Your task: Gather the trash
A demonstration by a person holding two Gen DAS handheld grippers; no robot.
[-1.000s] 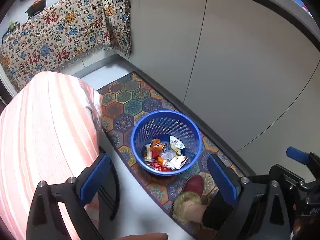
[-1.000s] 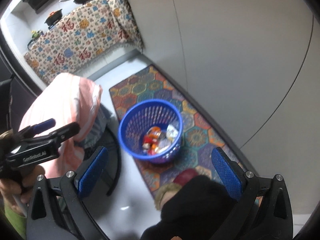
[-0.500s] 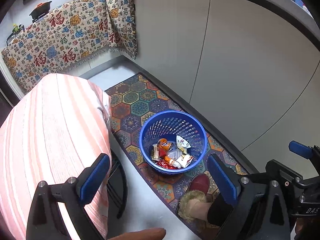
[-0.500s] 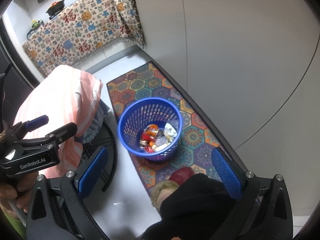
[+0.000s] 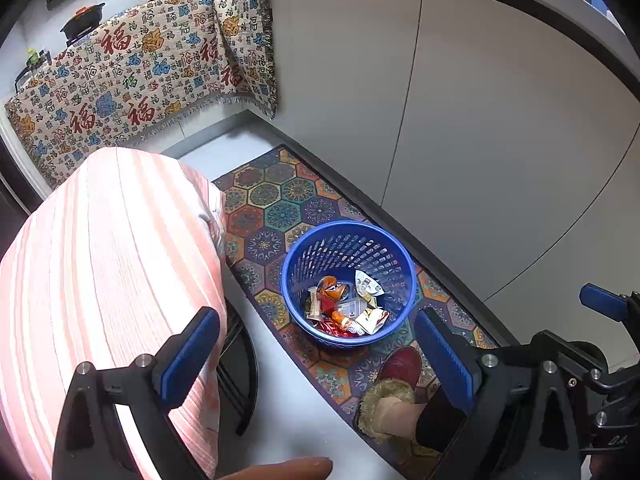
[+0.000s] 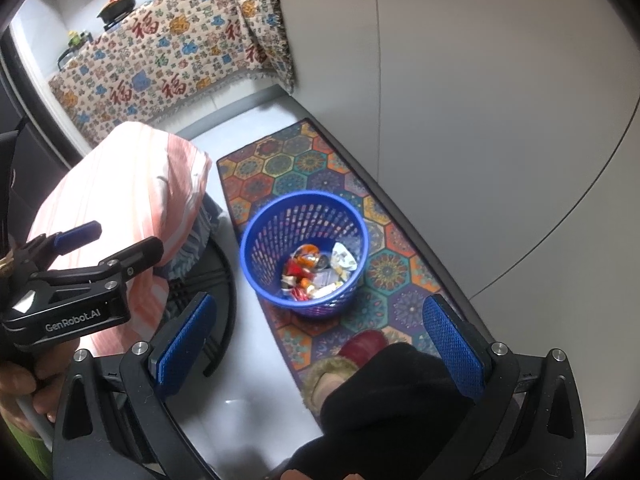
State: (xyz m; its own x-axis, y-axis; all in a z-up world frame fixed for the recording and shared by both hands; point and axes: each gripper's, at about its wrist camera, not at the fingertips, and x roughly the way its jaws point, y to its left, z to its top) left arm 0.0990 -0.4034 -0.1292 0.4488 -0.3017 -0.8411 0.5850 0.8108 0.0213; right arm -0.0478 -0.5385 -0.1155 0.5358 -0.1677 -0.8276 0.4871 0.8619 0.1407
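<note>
A blue plastic basket stands on a patterned rug on the floor; it also shows in the right wrist view. Several wrappers and packets of trash lie in its bottom, seen in the right wrist view too. My left gripper is open and empty, high above the floor, nearer me than the basket. My right gripper is open and empty, also high above the floor. The left gripper's body shows at the left of the right wrist view.
A table under a pink striped cloth stands left of the basket. White cabinet doors run along the right. A patterned cloth hangs over the far counter with pans. A red slipper and leg stand on the rug.
Both grippers have risen and pulled back, so the basket looks smaller and farther. Both stay open and empty. The trash in the basket has not moved.
</note>
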